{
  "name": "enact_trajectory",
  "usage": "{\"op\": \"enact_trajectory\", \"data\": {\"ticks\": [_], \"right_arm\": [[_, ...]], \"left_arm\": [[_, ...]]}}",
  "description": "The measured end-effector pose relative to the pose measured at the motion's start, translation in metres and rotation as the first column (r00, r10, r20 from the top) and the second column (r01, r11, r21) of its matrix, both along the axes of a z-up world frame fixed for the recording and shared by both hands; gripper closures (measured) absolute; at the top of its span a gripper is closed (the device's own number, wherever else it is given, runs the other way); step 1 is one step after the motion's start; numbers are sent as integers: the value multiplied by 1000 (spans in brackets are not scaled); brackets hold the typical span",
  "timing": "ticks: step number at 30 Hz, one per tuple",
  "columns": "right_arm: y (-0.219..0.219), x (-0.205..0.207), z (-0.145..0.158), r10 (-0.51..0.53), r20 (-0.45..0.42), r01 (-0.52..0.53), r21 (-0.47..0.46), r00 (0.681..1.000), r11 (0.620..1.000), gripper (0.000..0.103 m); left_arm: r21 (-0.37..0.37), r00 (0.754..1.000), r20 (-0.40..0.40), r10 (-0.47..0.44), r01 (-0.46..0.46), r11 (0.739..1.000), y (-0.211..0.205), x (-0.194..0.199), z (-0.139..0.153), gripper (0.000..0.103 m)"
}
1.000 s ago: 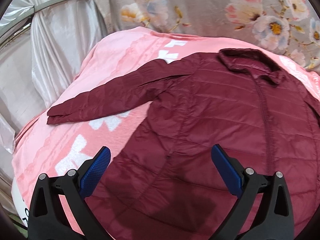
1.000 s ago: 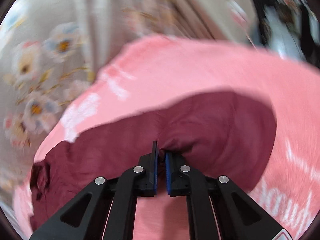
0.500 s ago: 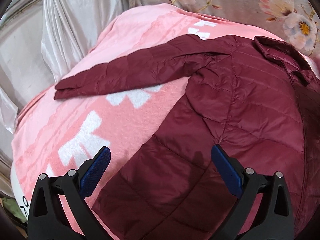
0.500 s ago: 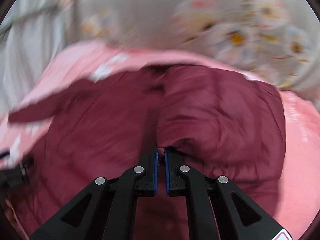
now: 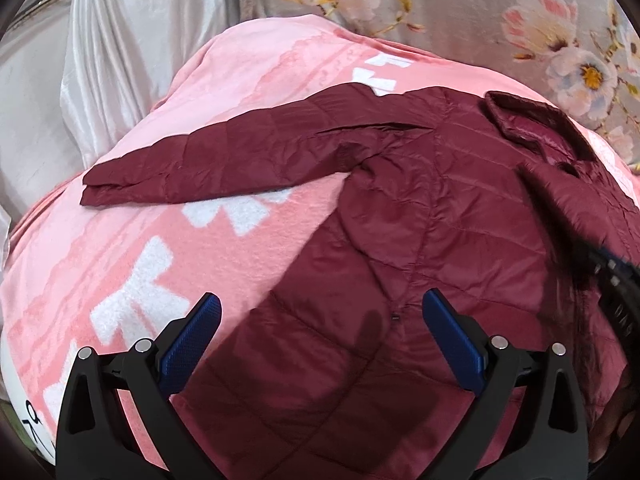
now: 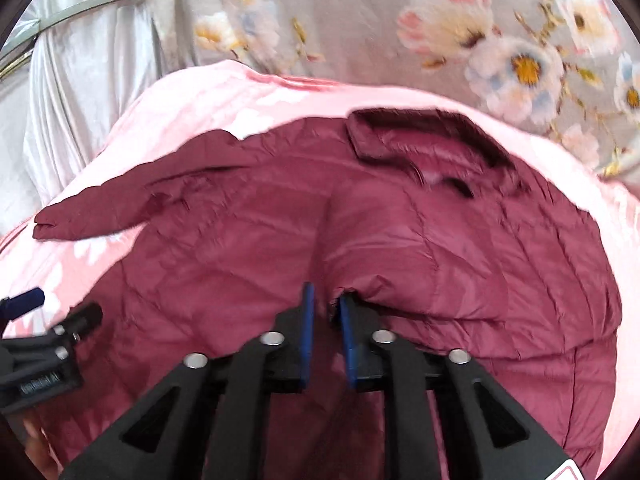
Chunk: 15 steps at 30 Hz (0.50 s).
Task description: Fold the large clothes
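A maroon quilted jacket [image 5: 400,220] lies front up on a pink blanket [image 5: 160,240], collar [image 5: 532,120] at the far side. Its left sleeve [image 5: 220,160] stretches out to the left. The right sleeve [image 6: 460,260] lies folded over the jacket body [image 6: 240,260]. My right gripper [image 6: 326,294] hangs over the body with its jaws opening; the sleeve's cuff [image 6: 340,291] sits at the tip of the right pad, a gap showing between the pads. My left gripper [image 5: 320,300] is wide open above the jacket's left side, holding nothing. The right gripper [image 5: 616,280] shows at the left wrist view's right edge.
Floral grey fabric [image 5: 440,8] rises behind the blanket, and pale satin drapery [image 5: 100,60] hangs at the far left. The blanket drops away at the left and near edges. A hand [image 6: 36,452] shows at the right wrist view's lower left, by the left gripper [image 6: 40,320].
My right gripper swung the right sleeve across and over the jacket body, then its jaws parted. My left gripper shifted slightly toward the outstretched left sleeve and stayed open.
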State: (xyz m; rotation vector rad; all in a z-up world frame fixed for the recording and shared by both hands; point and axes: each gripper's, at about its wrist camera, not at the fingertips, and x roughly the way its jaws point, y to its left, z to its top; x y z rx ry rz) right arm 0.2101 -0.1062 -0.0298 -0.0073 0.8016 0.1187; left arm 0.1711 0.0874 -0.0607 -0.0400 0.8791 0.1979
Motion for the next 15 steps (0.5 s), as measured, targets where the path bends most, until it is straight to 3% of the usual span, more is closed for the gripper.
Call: {"op": "enact_trajectory", "data": {"ticks": [2,3,6,8,10,15], "right_arm": [[15,5,-2,54,-20,-54,-15,998,998,51],[22,6,-5,79,-47,-80,-24,996,996,45],[21,-3,-8,57,-69,-59,-29,996,998,45],[-2,-16,-6,-7,-83,12,59,997,998,45],[-35,-32,-6,-85,-103,101,163,991,981,44],[-101,-61,-13,-238,-203,287,260,950,922,39]], "left_arm": [[1,1000,-7,24,-24,1000,10,0,-3,5],[-3,999,-10,33,-34,999,15,0,-4,5],[-8,998,-9,58,-58,998,31,-2,-3,5],[-11,997,-2,72,-72,997,40,-3,-2,5],[-26,997,-1,77,-77,997,46,-2,-1,5],[-55,999,10,47,-46,997,40,-2,3,5]]}}
